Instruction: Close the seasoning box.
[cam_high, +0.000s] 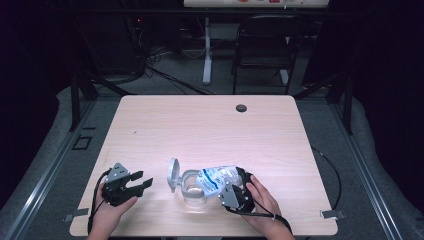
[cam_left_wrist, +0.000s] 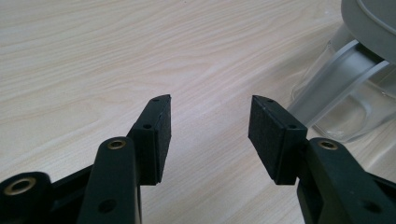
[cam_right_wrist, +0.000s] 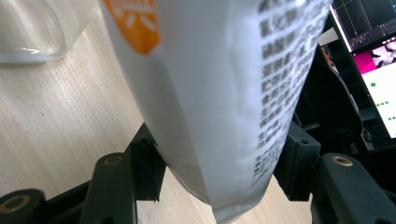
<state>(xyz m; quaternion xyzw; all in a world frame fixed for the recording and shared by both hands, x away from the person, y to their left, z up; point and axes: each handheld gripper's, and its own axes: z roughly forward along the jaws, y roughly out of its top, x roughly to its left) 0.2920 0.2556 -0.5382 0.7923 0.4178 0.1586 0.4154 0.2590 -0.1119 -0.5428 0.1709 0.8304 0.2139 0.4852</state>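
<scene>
R hand-held gripper (cam_high: 235, 192) is clamped on the white/blue pouch (cam_high: 217, 179), jaws wide around its lower end; in the right gripper view the pads press both sides of the bag (cam_right_wrist: 219, 93). Pouch is tipped toward 9 o'clock, its mouth over the clear glass jar (cam_high: 192, 192) at table (cam_high: 210, 125) front-centre, grey hinged lid (cam_high: 173, 174) flipped open at the jar's 10 o'clock. L hand-held gripper (cam_high: 137, 182) is open, nothing between the pads, parked at the jar's 9 o'clock, well apart.

Looks like a pour into the jar, imo mid-step. To do it well: keep the pouch mouth inside the rim, tilt slowly, don't squeeze harder (bag buckles, contents spurt). Jar is light and unbraced, so L could steady it by the wall (cam_left_wrist: 327, 93) if the pouch drags on it. Can't tell fill level.
</scene>
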